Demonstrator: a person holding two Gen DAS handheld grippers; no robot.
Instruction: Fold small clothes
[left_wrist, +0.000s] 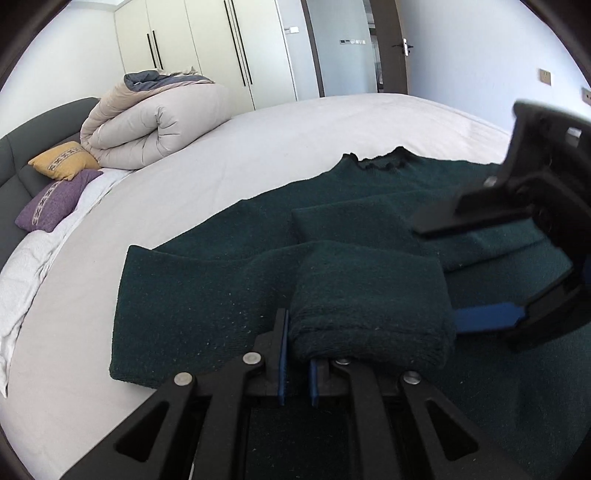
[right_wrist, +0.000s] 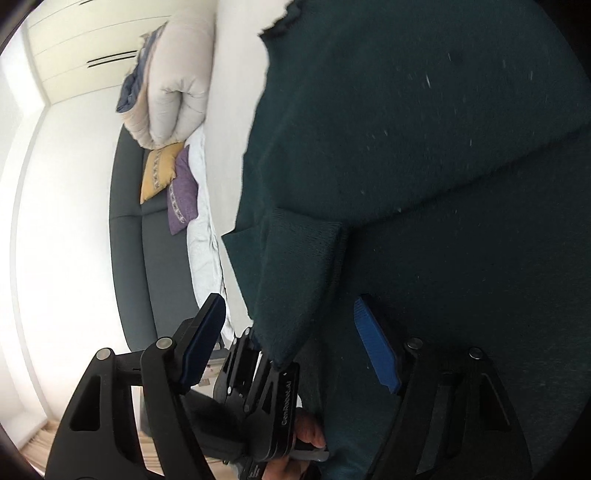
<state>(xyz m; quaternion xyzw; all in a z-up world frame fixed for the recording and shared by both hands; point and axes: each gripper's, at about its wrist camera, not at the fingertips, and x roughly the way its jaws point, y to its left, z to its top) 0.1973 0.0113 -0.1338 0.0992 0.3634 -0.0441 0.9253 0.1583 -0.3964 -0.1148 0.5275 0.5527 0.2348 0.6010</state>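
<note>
A dark green knit sweater (left_wrist: 207, 295) lies flat on the white bed (left_wrist: 258, 147), collar (left_wrist: 380, 160) at the far side. My left gripper (left_wrist: 297, 354) is shut on the cuff of a sleeve (left_wrist: 369, 302) and holds it above the sweater's body. The other sleeve (left_wrist: 362, 221) lies folded across the chest. My right gripper (left_wrist: 476, 273) is open at the right, its jaws wide apart just above the sweater. In the right wrist view the right gripper (right_wrist: 291, 343) is open, and the held sleeve (right_wrist: 295, 273) and left gripper (right_wrist: 258, 376) are between its fingers.
A rolled beige duvet (left_wrist: 159, 125) sits at the bed's far left, with a yellow pillow (left_wrist: 62, 160) and a purple pillow (left_wrist: 55, 199) against the dark headboard (left_wrist: 14, 162). Wardrobes (left_wrist: 207, 44) and a door (left_wrist: 388, 44) stand behind the bed.
</note>
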